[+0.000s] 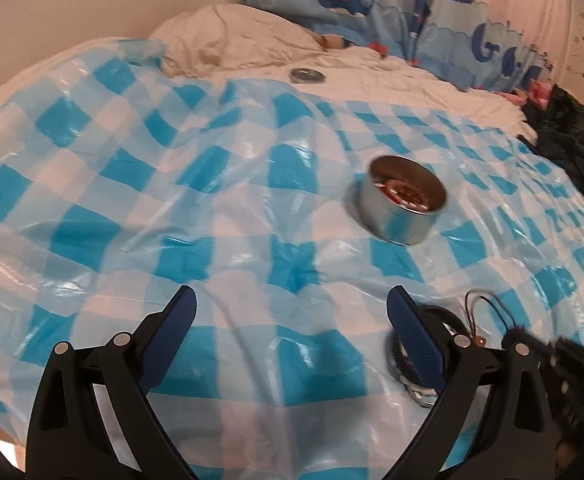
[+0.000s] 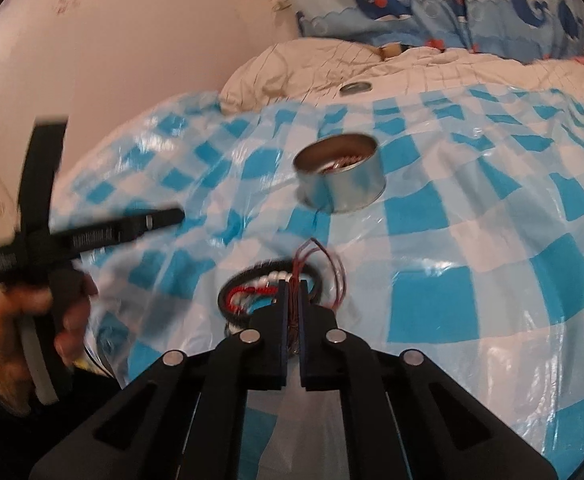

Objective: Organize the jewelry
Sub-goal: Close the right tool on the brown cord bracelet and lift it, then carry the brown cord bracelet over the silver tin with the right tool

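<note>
Both grippers: black plastic linkage arms, silver round pivot pins, blue textured pads (image 1: 415,344). Left hand (image 2: 32,320) wears dark sleeve.

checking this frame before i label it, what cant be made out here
- Left wrist view: the bracelets are mostly hidden behind the left gripper's finger.
- Right wrist view: the cord inside the shut right gripper is covered by its pads.
- Both views: the tin's contents are blurred, walled off.
- The lid is too small.
</note>
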{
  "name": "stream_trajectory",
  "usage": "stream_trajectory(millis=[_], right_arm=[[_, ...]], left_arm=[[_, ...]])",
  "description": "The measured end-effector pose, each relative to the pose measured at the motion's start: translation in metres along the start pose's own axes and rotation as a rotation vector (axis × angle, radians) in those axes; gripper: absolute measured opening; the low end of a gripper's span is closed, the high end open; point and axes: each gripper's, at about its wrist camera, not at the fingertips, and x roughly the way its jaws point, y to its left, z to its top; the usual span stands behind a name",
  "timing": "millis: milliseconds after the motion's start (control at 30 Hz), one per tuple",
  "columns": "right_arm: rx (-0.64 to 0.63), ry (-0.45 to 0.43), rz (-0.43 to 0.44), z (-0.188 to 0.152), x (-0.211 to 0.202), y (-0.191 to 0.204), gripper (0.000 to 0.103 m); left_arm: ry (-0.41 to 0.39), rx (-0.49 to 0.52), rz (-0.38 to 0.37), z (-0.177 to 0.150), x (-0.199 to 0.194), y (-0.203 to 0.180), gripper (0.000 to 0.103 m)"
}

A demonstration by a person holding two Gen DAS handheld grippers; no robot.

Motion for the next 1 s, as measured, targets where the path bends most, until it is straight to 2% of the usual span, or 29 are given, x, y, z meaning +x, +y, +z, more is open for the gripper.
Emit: stream_trajectory(millis=[133,400,567,600,667,767,900,1000], right_arm=[[0.070,-0.024,0.020,0.006,-0.007,-0.014,0.005],[0.098,-0.042,0.011,0.009,-0.013,-0.021,0.005],[0.127,-0.054,0.002,0.011,-0.015,-0.028,0.005],[0.131,-0.055,0.003,0.011,-0.015,-0.029,0.005],[0.140,-0.053,0.007,0.011,-0.014,-0.031,0.005],[0.141,-0.050,0.011,0.012,-0.014,-0.031,0.005],[0.144,-0.050,0.013,0.012,-0.014,-0.031,0.005],[0.147,-0.048,0.015,0.012,-0.013,-0.031,0.005]], left_arm=[[0.048,0.020,-0.083,-0.005,0.013,-0.014,0.092],[0.064,0.055,-0.147,-0.008,0.030,-0.036,0.092],[0.068,0.142,-0.174,-0.014,0.037,-0.059,0.092],[0.074,0.152,-0.180,-0.016,0.039,-0.062,0.091],[0.089,0.160,-0.201,-0.019,0.044,-0.067,0.084],[0.118,0.143,-0.250,-0.022,0.049,-0.069,0.083],[0.096,0.188,-0.243,-0.027,0.047,-0.081,0.084],[0.087,0.226,-0.218,-0.031,0.045,-0.088,0.090]])
